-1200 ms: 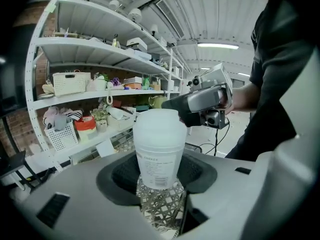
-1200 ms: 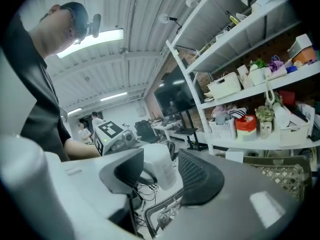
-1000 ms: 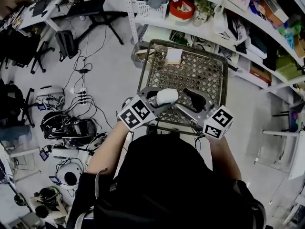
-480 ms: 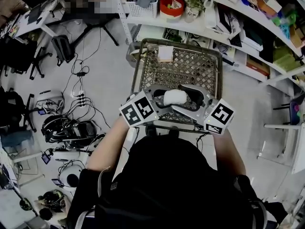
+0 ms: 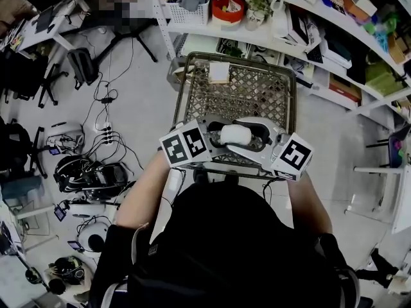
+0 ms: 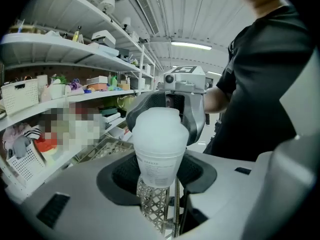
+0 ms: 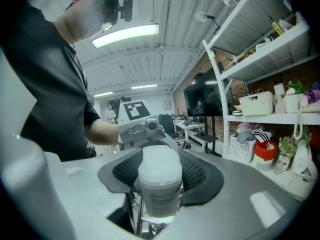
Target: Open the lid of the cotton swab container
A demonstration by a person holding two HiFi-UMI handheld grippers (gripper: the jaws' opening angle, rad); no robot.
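A white, translucent cotton swab container (image 5: 236,134) hangs sideways above a wire cart, held between my two grippers. My left gripper (image 5: 221,135) is shut on it. In the left gripper view the labelled body (image 6: 159,164) sits between the pads, with the domed lid (image 6: 159,126) beyond. My right gripper (image 5: 253,136) faces it from the other side. Its jaws are closing, and the container (image 7: 160,179) stands between the dark pads (image 7: 197,176), which flank it closely. No press on it shows.
Below is a metal mesh shopping cart (image 5: 186,88) with a small white box (image 5: 219,72) at its far end. Loaded white shelves (image 5: 289,18) stand behind and to the right. Cables and gear (image 5: 96,165) litter the floor on the left.
The right gripper has come in from the right and now has its jaws around the container. The left gripper with the container shifted a little right and nearer. The head view tilted slightly.
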